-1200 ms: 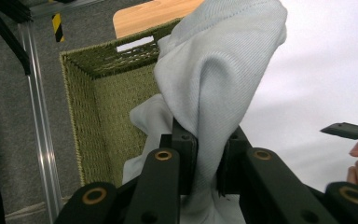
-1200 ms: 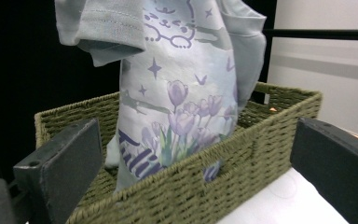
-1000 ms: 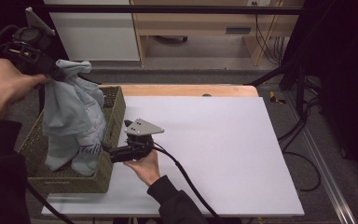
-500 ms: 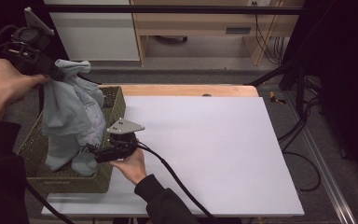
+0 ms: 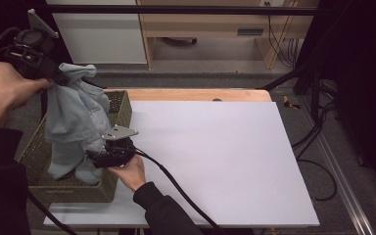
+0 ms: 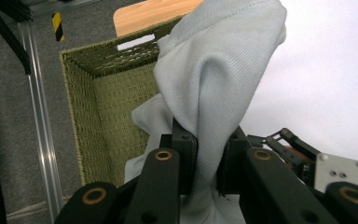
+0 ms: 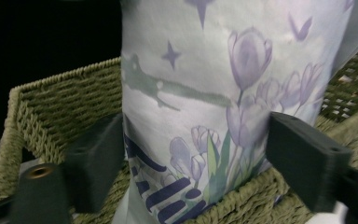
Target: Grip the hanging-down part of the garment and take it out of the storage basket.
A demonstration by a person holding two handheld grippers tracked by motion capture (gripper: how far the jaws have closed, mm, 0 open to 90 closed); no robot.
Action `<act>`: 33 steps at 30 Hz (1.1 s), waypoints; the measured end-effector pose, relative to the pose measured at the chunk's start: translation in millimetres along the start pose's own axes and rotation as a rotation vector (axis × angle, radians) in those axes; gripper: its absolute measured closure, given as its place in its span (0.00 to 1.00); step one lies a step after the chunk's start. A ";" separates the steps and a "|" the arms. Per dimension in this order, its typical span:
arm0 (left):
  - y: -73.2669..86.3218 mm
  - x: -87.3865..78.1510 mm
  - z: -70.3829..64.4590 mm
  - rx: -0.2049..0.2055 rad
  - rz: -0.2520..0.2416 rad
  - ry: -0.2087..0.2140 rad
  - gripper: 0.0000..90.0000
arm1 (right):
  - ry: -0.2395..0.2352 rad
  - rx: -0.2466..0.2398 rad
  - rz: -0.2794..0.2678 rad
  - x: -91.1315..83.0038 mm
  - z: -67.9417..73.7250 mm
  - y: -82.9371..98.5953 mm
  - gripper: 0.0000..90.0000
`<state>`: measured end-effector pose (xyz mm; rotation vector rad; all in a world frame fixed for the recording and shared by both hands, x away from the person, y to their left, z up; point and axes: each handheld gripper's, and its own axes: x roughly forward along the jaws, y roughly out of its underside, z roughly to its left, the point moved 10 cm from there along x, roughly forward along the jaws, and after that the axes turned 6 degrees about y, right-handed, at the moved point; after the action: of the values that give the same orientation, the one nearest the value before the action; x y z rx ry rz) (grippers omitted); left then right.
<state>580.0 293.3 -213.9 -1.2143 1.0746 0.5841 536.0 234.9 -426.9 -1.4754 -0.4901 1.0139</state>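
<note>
A pale blue garment (image 5: 73,122) hangs down into a green woven basket (image 5: 108,190) at the table's left edge. My left gripper (image 5: 61,74) holds it up by its top, raised above the basket; the jaws are shut on a fold of the garment (image 6: 223,79) in the left gripper view, around my left gripper (image 6: 208,161). My right gripper (image 5: 94,159) reaches over the basket's right rim at the garment's lower part. It is open, my right gripper (image 7: 196,140) straddling the garment's tulip print (image 7: 223,93), with the jaws wide on either side.
The white tabletop (image 5: 225,156) spreads to the right of the basket, with a wooden strip (image 5: 196,94) along its far edge. Black cables trail from both grippers. The basket wall (image 6: 102,98) stands close behind the cloth. A metal rail (image 6: 42,140) runs alongside the basket on the floor side.
My right gripper has moved left from the table edge over the basket's rim until its jaws flank the hanging garment. The left gripper keeps holding the garment up, nearly still.
</note>
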 end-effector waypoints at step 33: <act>4.8 -3.8 7.8 -0.013 -0.015 -0.013 0.88 | -0.009 -0.005 -0.041 -47.4 -21.2 -35.5 0.99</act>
<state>577.1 302.7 -212.9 -1.2273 1.0513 0.5874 537.2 191.8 -381.0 -1.4597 -0.5275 0.9884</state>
